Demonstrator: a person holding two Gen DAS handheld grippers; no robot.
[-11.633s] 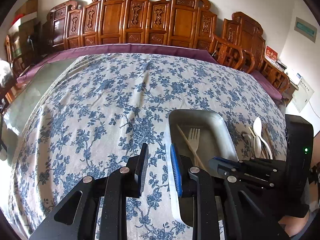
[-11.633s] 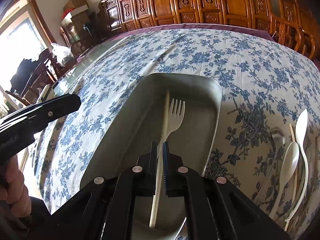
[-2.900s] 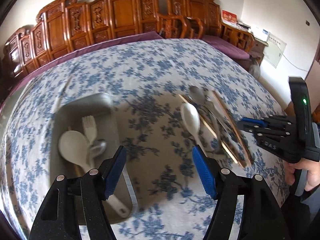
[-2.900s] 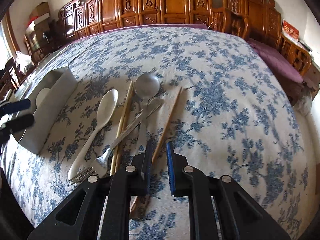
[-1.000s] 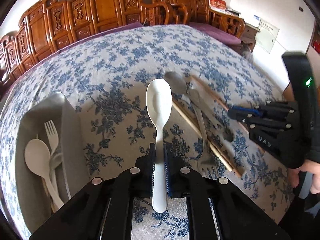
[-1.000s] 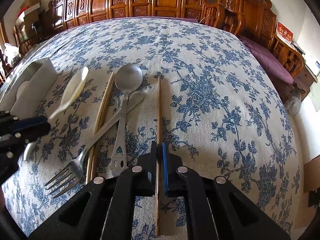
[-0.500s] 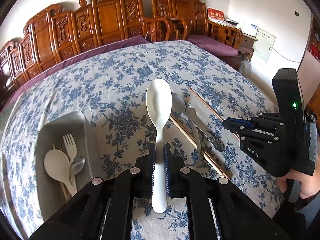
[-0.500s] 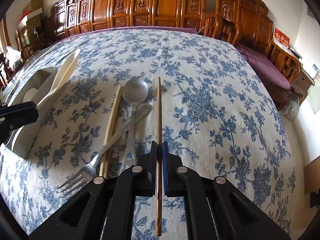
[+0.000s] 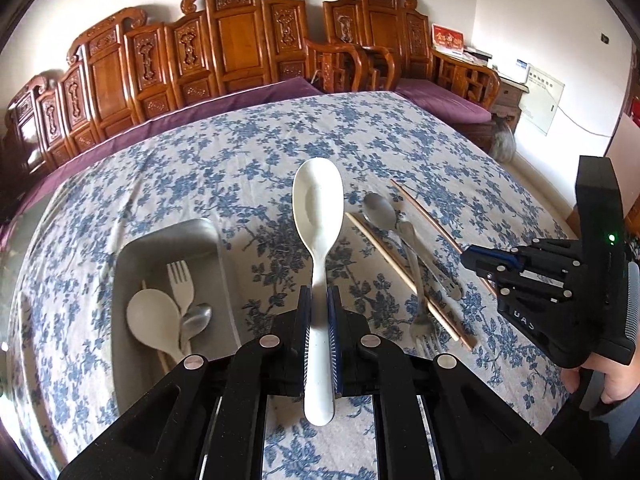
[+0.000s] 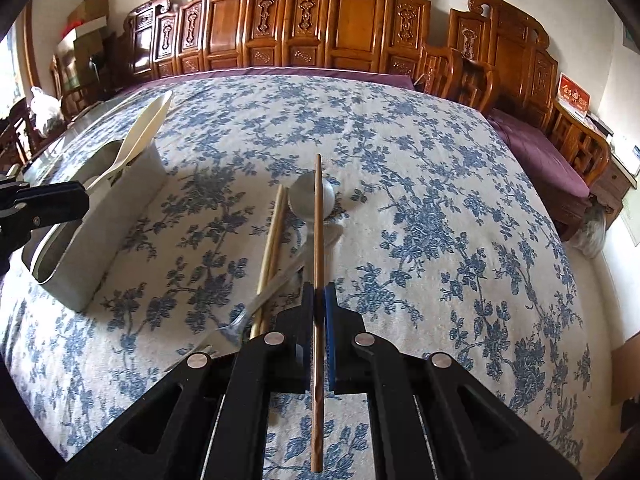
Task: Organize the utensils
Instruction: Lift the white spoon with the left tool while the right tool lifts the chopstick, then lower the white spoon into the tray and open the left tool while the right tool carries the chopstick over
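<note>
The left gripper (image 9: 319,312) is clenched on the handle of a white plastic spoon (image 9: 318,216), held above the blue-flowered tablecloth (image 9: 248,160). The right gripper (image 10: 318,312) is clamped on a brown wooden chopstick (image 10: 318,232), also lifted. Between them lie a metal spoon (image 9: 380,212), metal fork (image 9: 418,300) and pale chopsticks (image 10: 272,248); toward the table's left edge, a grey metal tray (image 9: 132,252) holds more cutlery.

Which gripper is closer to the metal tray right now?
Left. The left gripper, shut on the white spoon, hangs just beside the metal tray. The right gripper, holding a chopstick, is farther off, over the loose utensils.
</note>
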